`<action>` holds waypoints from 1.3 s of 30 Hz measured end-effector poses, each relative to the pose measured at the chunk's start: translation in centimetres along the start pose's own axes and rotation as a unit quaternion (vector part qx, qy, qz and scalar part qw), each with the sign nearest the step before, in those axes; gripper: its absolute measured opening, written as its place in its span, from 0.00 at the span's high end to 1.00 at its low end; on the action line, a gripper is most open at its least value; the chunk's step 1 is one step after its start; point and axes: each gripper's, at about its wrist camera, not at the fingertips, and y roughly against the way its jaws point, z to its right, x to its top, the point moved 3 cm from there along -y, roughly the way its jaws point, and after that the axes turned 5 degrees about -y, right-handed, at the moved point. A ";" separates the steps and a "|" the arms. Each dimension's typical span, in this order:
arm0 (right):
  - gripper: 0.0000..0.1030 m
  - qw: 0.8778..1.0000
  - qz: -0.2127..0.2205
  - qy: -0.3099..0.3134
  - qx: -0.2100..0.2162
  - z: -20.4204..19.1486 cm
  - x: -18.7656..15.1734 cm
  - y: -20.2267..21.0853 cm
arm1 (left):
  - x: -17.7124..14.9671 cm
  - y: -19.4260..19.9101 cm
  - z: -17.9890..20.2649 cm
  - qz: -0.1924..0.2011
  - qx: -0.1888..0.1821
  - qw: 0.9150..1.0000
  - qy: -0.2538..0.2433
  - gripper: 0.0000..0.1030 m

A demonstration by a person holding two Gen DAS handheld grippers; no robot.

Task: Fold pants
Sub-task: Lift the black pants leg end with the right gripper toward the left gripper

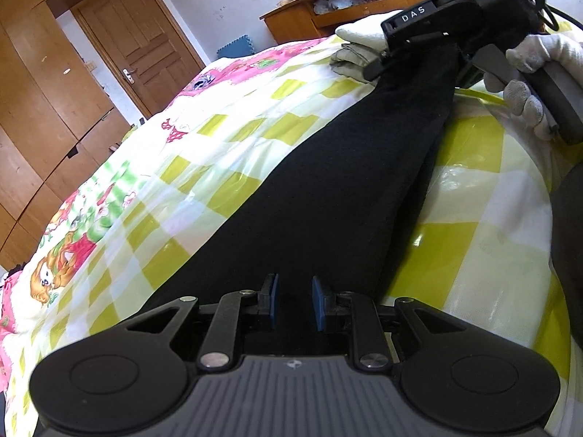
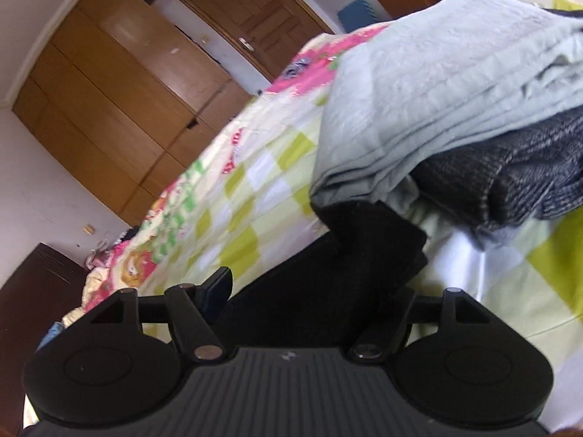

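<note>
Black pants [image 1: 328, 189] lie stretched in a long band across the checked bed quilt [image 1: 204, 167]. In the left wrist view my left gripper [image 1: 296, 300] is at their near end, its blue pads [image 1: 274, 300] close together with the black cloth pinched between them. The far end reaches my right gripper [image 1: 382, 62], held by a gloved hand [image 1: 532, 69]. In the right wrist view the right gripper [image 2: 313, 284] stands wide open. The folded end of the pants [image 2: 364, 255] lies loose between its fingers [image 2: 218, 287], hiding the right one.
A folded pale grey-green garment [image 2: 419, 91] and a dark knit one [image 2: 510, 185] lie on the quilt just beyond the pants' end. A wooden wardrobe [image 1: 43, 109] and a door [image 1: 138, 43] stand past the bed's far side. A wooden desk [image 1: 328, 14] stands behind.
</note>
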 end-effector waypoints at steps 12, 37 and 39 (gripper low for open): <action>0.93 0.998 0.011 -0.050 0.033 -2.9 2.4 1.9 | -0.7 -1.2 -0.8 0.006 0.001 1.000 0.027 0.58; 0.93 0.948 -0.147 0.249 0.134 -40.3 -14.7 -6.9 | -19.5 9.4 -12.1 -0.015 0.216 0.939 0.268 0.54; 0.93 0.936 -0.170 0.279 0.134 -42.7 -18.2 -8.8 | -21.1 10.1 -12.6 -0.019 0.223 0.931 0.287 0.54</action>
